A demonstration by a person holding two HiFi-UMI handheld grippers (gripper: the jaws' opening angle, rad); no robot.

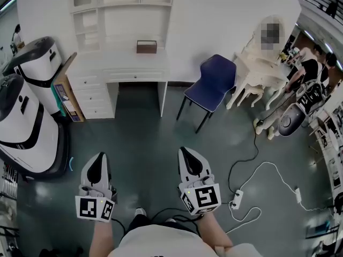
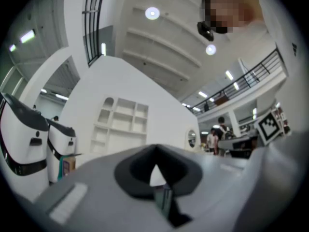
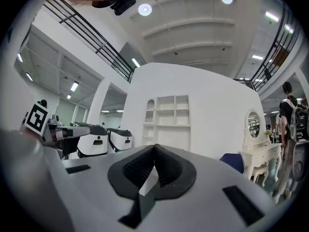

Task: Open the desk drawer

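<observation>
The white desk (image 1: 120, 64) stands against the far wall under a shelf unit (image 1: 123, 4). It has a shut middle drawer (image 1: 134, 76) and a stack of shut drawers (image 1: 94, 95) on its left. Both grippers hover low over the floor, well short of the desk. My left gripper (image 1: 98, 163) has its tips together and holds nothing. My right gripper (image 1: 185, 154) is also shut and empty. In the left gripper view the left gripper (image 2: 155, 152) points at the shelf unit (image 2: 120, 122). The right gripper (image 3: 154, 149) likewise faces the shelf unit (image 3: 169, 117).
A small brown box (image 1: 146, 46) sits on the desktop. A blue chair (image 1: 211, 84) stands right of the desk, and a cream dressing table (image 1: 262, 74) beyond it. Two white robots (image 1: 24, 111) fill the left side. A power strip (image 1: 237, 198) with white cables lies on the floor at right.
</observation>
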